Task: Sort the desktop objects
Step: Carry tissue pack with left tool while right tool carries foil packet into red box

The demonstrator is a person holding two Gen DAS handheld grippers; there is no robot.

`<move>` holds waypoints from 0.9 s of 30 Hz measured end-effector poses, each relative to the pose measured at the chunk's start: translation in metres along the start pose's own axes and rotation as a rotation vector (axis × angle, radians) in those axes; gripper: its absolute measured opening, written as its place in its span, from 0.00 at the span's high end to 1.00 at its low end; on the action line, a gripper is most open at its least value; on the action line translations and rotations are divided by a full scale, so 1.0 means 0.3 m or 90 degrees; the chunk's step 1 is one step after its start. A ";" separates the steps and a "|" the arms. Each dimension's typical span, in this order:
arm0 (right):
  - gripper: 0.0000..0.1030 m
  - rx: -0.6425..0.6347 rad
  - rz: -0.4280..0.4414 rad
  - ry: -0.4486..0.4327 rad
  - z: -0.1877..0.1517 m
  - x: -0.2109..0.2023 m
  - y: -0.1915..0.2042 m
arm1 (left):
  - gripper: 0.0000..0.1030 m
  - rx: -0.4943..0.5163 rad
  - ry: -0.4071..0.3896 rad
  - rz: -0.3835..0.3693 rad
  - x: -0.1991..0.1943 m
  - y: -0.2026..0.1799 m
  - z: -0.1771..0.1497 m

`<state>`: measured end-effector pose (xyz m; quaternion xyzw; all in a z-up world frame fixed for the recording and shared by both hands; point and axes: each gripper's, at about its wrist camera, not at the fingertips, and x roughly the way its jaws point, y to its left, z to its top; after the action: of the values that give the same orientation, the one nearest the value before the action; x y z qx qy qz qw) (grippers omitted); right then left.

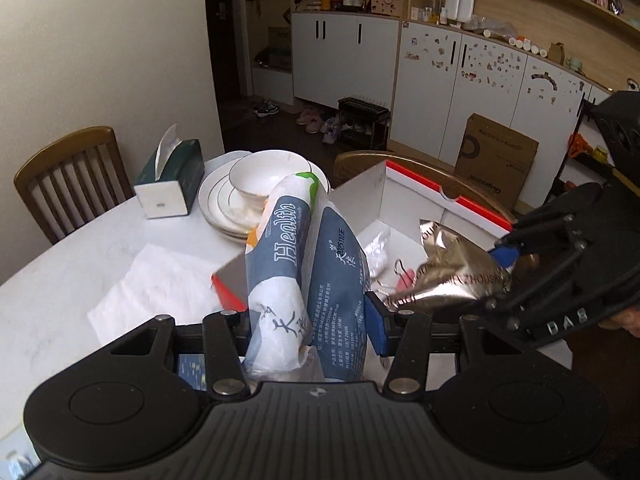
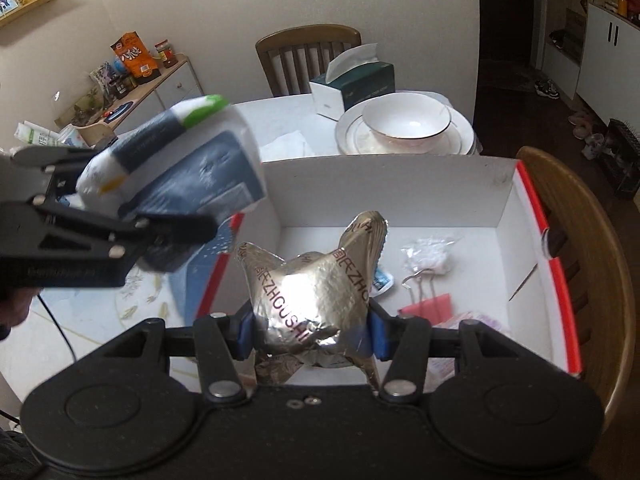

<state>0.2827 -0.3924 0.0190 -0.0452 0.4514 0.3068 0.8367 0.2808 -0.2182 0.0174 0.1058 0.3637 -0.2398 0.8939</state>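
Note:
My left gripper (image 1: 312,320) is shut on a blue and white tissue pack (image 1: 304,256) and holds it upright above the near wall of the white box (image 1: 360,192). It also shows at the left of the right wrist view (image 2: 176,168). My right gripper (image 2: 308,332) is shut on a crumpled silver foil bag (image 2: 316,284) and holds it over the white box with a red rim (image 2: 400,188). The foil bag also shows in the left wrist view (image 1: 448,276). Inside the box lie a pink binder clip (image 2: 428,300), a white plastic wad (image 2: 428,256) and a small packet.
A bowl (image 2: 404,120) on stacked plates and a green tissue box (image 2: 356,80) stand on the white table behind the box. A white paper napkin (image 1: 160,284) lies on the table to the left. Wooden chairs (image 2: 308,52) stand around the table.

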 end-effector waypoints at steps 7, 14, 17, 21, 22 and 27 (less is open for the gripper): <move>0.49 -0.013 -0.022 0.013 0.019 0.039 -0.055 | 0.53 0.022 0.051 -0.023 0.154 -0.002 0.069; 0.50 -0.051 -0.027 0.053 0.017 0.113 -0.066 | 0.53 0.035 0.106 -0.025 0.301 -0.015 0.083; 0.49 -0.094 -0.022 0.078 0.015 0.149 -0.059 | 0.53 0.031 0.122 -0.042 0.351 -0.014 0.071; 0.49 -0.125 -0.027 0.107 0.012 0.197 -0.054 | 0.53 0.021 0.146 -0.045 0.406 -0.009 0.060; 0.49 -0.127 -0.029 0.111 0.012 0.208 -0.057 | 0.53 0.018 0.151 -0.046 0.415 -0.006 0.057; 0.49 -0.124 -0.044 0.126 0.008 0.253 -0.078 | 0.53 -0.002 0.163 -0.054 0.449 0.009 0.048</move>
<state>0.3281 -0.3747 -0.0438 -0.1717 0.4979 0.3140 0.7899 0.3744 -0.2686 -0.0669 0.1189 0.4791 -0.2614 0.8295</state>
